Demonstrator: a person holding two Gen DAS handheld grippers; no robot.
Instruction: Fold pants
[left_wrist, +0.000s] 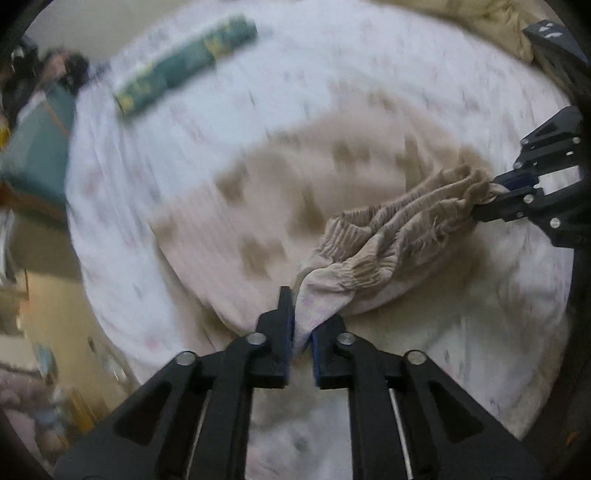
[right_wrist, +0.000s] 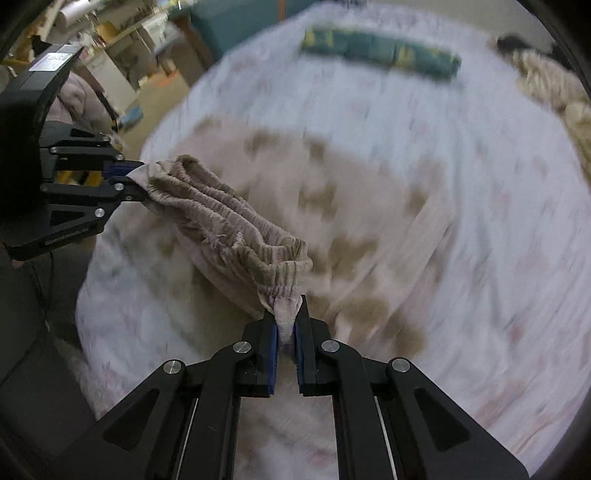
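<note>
Left wrist fisheye: the pale pink pants (left_wrist: 280, 206), patterned with brownish patches, are being held up by their gathered elastic waistband (left_wrist: 399, 229) above a white, faintly printed bedsheet (left_wrist: 332, 66). One end of the waistband is being pinched between the blue-padded fingers of the left gripper (left_wrist: 303, 332), which are clenched on the fabric. The other end is being gripped by the right gripper (left_wrist: 491, 195), seen at the right edge, its fingers likewise closed on the cloth. The waistband is being stretched between the two, bunched and ruffled, while the legs are being left spread over the sheet beyond it. A long green and yellow patterned roll (left_wrist: 188, 62) is lying on the sheet, well apart from the pants. A beige quilted blanket (left_wrist: 491, 22) is being shown at the far edge. Much of the scene is being blurred by motion.
</note>
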